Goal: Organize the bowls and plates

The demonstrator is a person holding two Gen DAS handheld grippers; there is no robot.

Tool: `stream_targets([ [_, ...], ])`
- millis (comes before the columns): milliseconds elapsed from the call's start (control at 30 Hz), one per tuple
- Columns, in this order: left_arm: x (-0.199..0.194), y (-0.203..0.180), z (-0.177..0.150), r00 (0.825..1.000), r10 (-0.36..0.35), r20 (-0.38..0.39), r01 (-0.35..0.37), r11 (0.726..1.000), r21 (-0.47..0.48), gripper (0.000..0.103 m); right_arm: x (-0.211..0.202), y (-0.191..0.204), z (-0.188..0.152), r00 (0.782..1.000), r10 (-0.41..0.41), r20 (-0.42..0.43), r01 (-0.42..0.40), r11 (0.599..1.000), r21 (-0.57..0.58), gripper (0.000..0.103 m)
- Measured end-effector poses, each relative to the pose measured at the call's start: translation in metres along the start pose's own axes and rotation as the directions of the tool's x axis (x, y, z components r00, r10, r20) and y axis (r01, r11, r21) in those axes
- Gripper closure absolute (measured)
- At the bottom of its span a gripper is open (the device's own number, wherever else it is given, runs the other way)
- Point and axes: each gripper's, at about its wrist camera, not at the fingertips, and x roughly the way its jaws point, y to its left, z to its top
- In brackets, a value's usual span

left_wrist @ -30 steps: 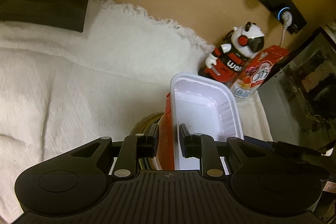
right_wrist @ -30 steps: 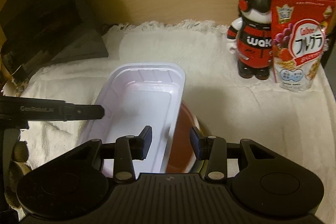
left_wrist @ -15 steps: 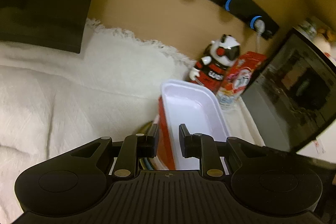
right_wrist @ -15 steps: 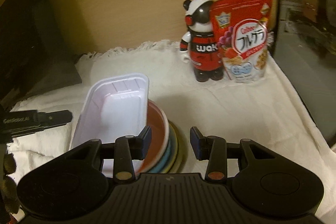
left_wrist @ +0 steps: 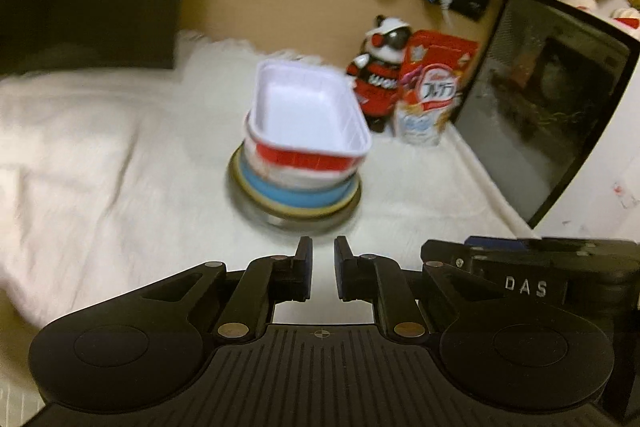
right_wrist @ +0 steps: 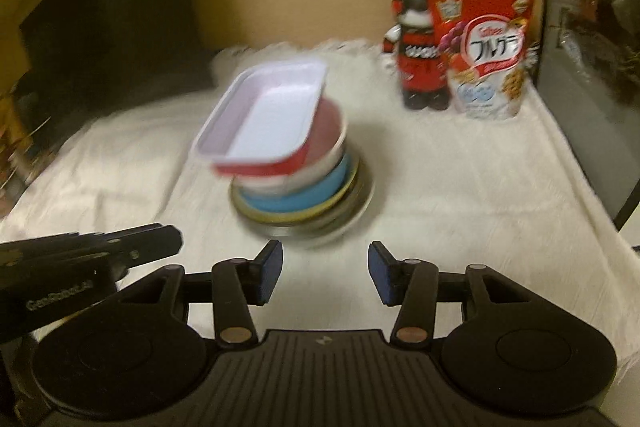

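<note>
White rectangular tray now sits on top of the stack, nested into the red-and-white bowl, which sits on the blue dish and the olive-rimmed plates below. Stack is mid-cloth on the white towel, well clear of both grippers. A second ago both grippers were right at the tray, my left one clamped on its rim; now both are backed off and nothing is between either set of fingers.

Left gripper: jaws pulled in to a narrow gap, empty. Right gripper: jaws opening, moderately wide, empty.

From the right wrist the tray looks tilted and overhangs the bowl on the left side; motion blur, so can't confirm how well it's seated. Panda figure and cereal bag at the back are untouched.

My read: stacking is essentially done; remaining risk is the tray sliding off.
</note>
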Motion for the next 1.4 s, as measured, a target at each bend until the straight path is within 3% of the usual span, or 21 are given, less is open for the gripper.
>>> stream_targets([
  [200,-0.023,-0.018,-0.021,0.996,0.089,0.000,-0.089,0.995,0.044,0.089,-0.025,0.002,-0.030,0.999,0.041,-0.034,-0.041,0.999,0.007,0.055],
  [367,-0.026,-0.025,-0.031,0.996,0.073,-0.054,-0.069,0.995,0.072,0.089,-0.037,0.004,-0.041,0.999,0.040,-0.023,-0.039,0.999,0.029,0.055],
  [600,-0.036,-0.024,-0.033,0.997,0.077,-0.025,-0.075,0.994,0.079,0.089,-0.045,0.009,-0.046,0.998,0.059,-0.020,-0.059,0.998,0.013,0.054],
  [1400,-0.033,-0.027,-0.036,0.996,0.069,-0.053,-0.065,0.995,0.078,0.089,-0.044,0.015,-0.048,0.996,0.073,-0.045,-0.073,0.997,0.000,0.054],
])
